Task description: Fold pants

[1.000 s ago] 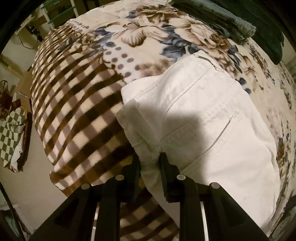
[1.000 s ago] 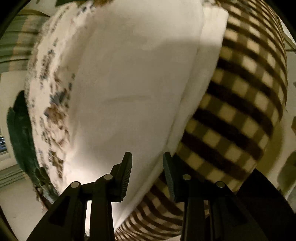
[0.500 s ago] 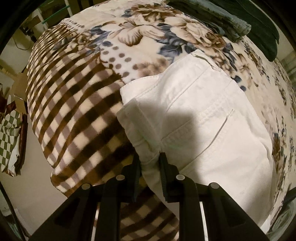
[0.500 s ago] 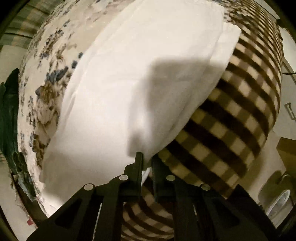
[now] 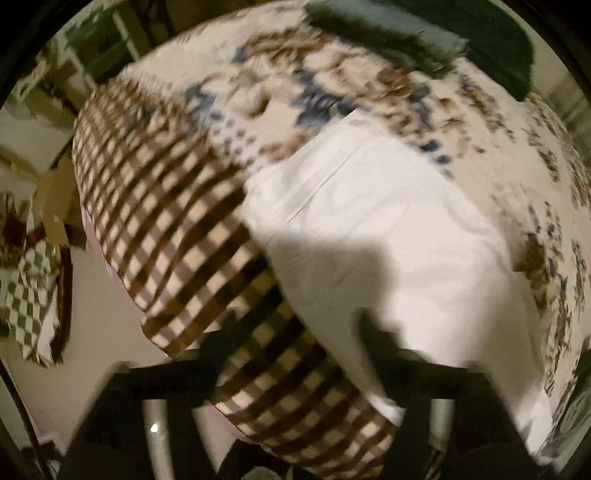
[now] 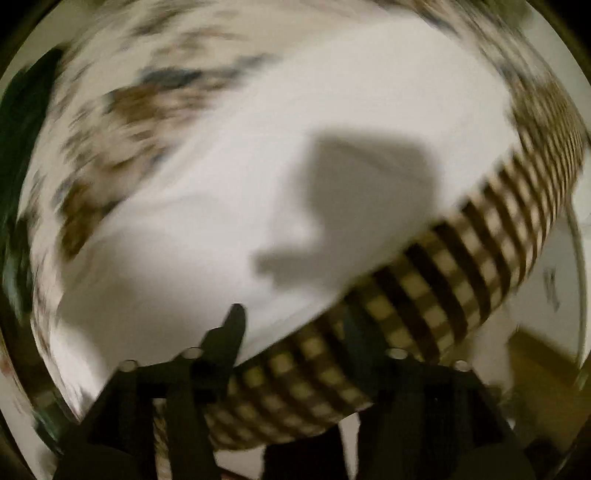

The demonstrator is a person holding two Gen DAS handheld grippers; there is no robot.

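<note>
White pants (image 5: pixel 388 229) lie folded into a block on a blanket (image 5: pixel 177 206) with a brown check border and a flower print. In the left wrist view my left gripper (image 5: pixel 299 325) hangs above the block's near edge, its jaws opening wide, nothing between them. The right wrist view shows the same pants (image 6: pixel 295 177) from the other side. My right gripper (image 6: pixel 295 325) hovers over their near edge where white cloth meets the check border, its jaws opening and nothing gripped. Both views are blurred by motion.
Dark green and grey folded clothes (image 5: pixel 424 33) are stacked at the far end of the bed. Beside the bed lies pale floor (image 5: pixel 74 369) with a green-checked cloth (image 5: pixel 29 295) and cardboard. A yellowish object (image 6: pixel 543 373) sits on the floor at the right.
Both grippers were shut on the near edge of the pants and have let go and spread. Both have lifted away, and the right view has rolled and shifted sideways.
</note>
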